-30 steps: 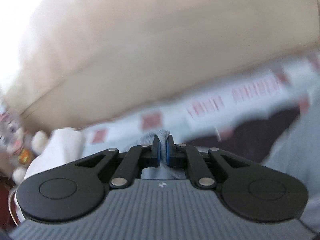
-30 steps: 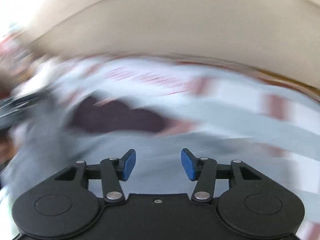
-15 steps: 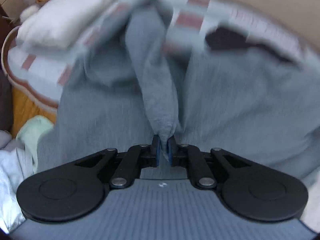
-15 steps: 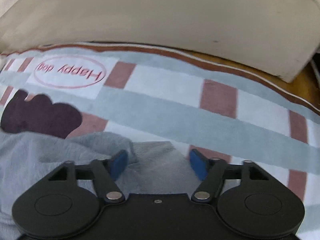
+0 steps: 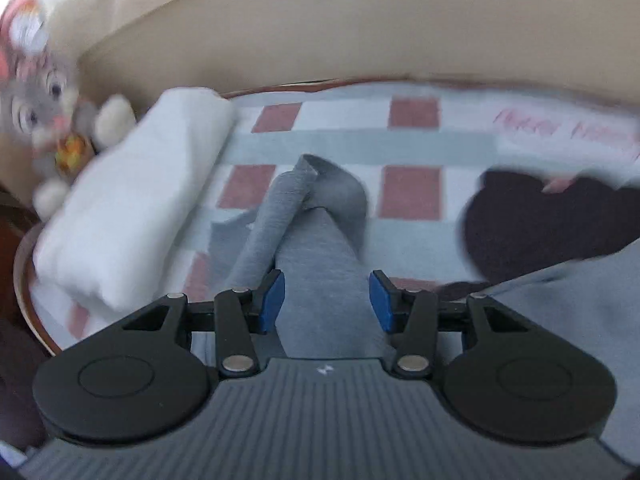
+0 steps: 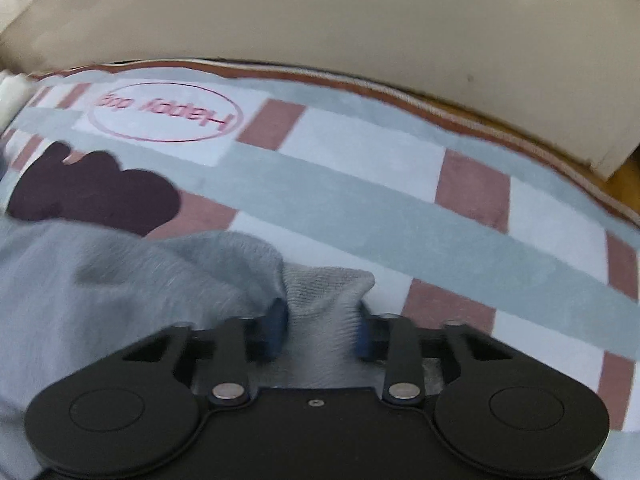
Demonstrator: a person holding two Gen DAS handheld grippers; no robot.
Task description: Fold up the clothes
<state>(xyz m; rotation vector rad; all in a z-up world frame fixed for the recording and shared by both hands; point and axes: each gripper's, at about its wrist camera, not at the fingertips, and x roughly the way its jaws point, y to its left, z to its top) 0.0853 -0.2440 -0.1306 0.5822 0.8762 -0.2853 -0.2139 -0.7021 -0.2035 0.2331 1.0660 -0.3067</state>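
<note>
Blur softens much of both views, so fine detail is hard to read. In the left wrist view the left hand-held gripper (image 5: 327, 298) is opening, its 2 blue pads (image 5: 272, 300) apart and pressing on nothing, though a strip of the grey garment (image 5: 320, 264) runs between them. That strip ends in a twisted ribbed cuff (image 5: 298, 184) lying on the checked blanket (image 5: 360, 146). A folded white cloth (image 5: 132, 200) sits to the left, with a grey plush toy (image 5: 44, 108) beyond it, smeared and cut off by the left edge. At the right a dark shape (image 5: 536, 220) on the blanket is partly covered by more grey fabric; whether it is a print or a separate thing cannot be told.

In the right wrist view the right hand-held gripper (image 6: 321, 330) is closing, with a ribbed fold of the grey garment (image 6: 328, 300) between its jaws; the fabric hides most of both pads, so whether they already press on it cannot be told. The rest of the garment spreads to the near left. A red oval with upside-down lettering (image 6: 166, 116) shows on the far blanket, and a beige padded surface (image 6: 320, 12) fills the background
</note>
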